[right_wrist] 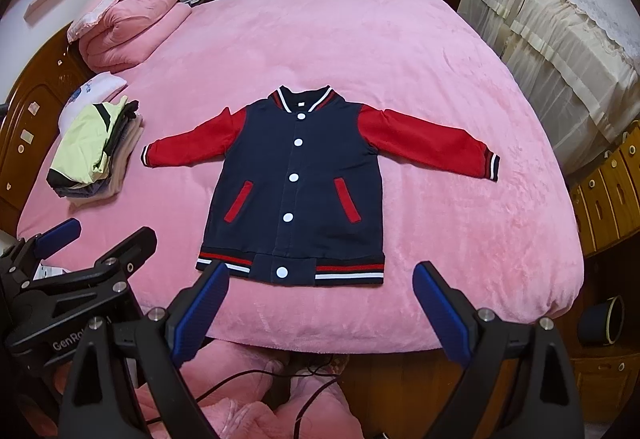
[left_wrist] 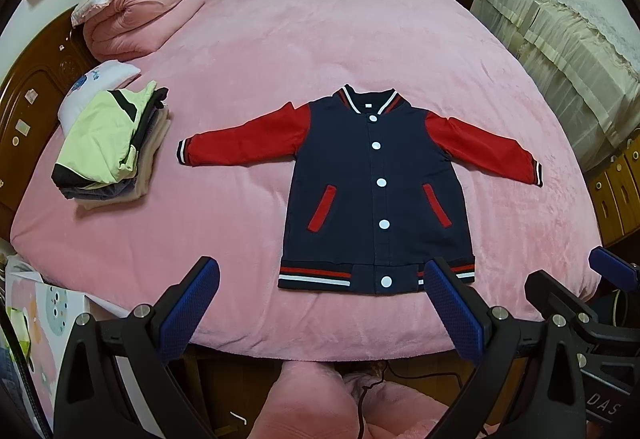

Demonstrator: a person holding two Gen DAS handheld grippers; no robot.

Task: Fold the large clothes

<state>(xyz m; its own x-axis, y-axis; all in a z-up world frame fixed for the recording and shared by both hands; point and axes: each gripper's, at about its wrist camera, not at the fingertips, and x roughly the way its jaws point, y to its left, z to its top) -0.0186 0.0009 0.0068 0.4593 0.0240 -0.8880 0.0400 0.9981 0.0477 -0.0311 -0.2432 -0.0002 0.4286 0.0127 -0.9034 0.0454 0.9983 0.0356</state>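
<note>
A navy baseball jacket (left_wrist: 376,191) with red sleeves was laid flat, front up and snapped shut, on the pink bedspread (left_wrist: 320,51), collar toward the far side. Both sleeves were spread outward; the striped hem lay near the bed's front edge. The left gripper (left_wrist: 320,303) was held above the front edge, jaws wide apart, nothing between them. The right gripper (right_wrist: 320,303) was likewise held with jaws apart and empty, just short of the hem. Neither gripper was touching the jacket. A stack of folded clothes (left_wrist: 112,143), pale green garment on top, was noted left of the jacket, well apart from it. A rolled pink quilt (left_wrist: 140,11) lay at the far left corner.
</note>
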